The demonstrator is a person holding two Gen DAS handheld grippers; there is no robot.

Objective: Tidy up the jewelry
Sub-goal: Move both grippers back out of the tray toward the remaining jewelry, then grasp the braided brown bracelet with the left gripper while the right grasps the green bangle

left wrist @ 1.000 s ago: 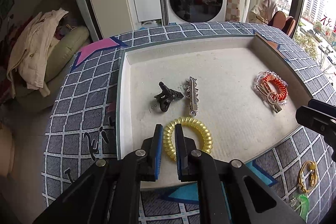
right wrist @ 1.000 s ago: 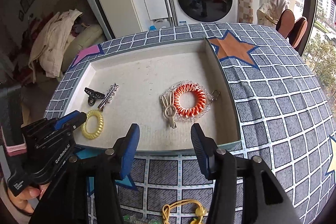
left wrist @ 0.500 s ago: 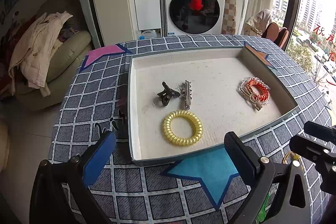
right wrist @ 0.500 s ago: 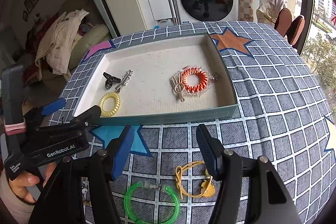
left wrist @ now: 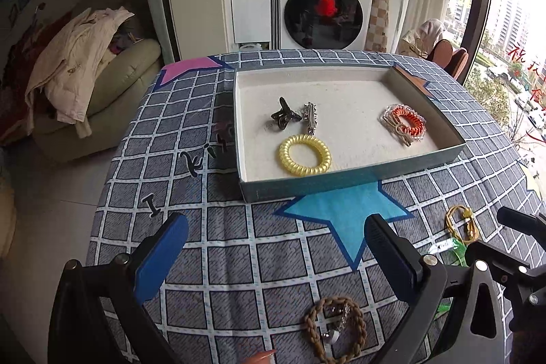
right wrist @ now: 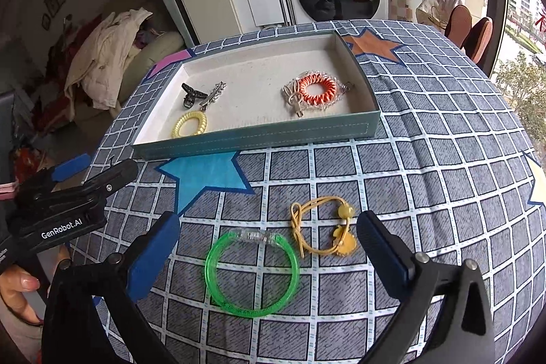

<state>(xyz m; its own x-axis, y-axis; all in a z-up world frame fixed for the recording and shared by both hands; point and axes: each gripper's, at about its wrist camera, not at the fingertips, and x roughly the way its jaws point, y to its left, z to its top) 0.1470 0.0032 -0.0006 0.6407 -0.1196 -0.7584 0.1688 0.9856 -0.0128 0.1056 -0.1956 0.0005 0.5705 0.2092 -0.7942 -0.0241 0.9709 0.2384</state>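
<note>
The teal tray (left wrist: 341,185) (right wrist: 256,135) holds a yellow coil hair tie (left wrist: 283,154) (right wrist: 177,128), a black claw clip (left wrist: 283,116), a silver clip (left wrist: 310,116) and an orange coil tie (left wrist: 418,128) (right wrist: 332,91). My left gripper (left wrist: 278,256) is open and empty, back from the tray. A braided brown bracelet (left wrist: 358,330) lies on the cloth just below it. My right gripper (right wrist: 269,253) has its jaws opening wide. A green bangle (right wrist: 294,272) and a yellow cord tie (right wrist: 297,224) lie on the cloth between its fingers, untouched.
A grey checked cloth (right wrist: 426,159) with coloured stars covers the round table. A washing machine (left wrist: 320,12) stands behind it, and a sofa (left wrist: 112,84) piled with clothes is at the left. Chairs (right wrist: 467,29) stand by the right window. A hand (right wrist: 20,289) holds the left gripper's handle.
My left gripper let go of the yellow coil tie in the tray, opened wide and drew back. My right gripper opened wider and drew back too, bringing the green bangle and yellow cord tie into view.
</note>
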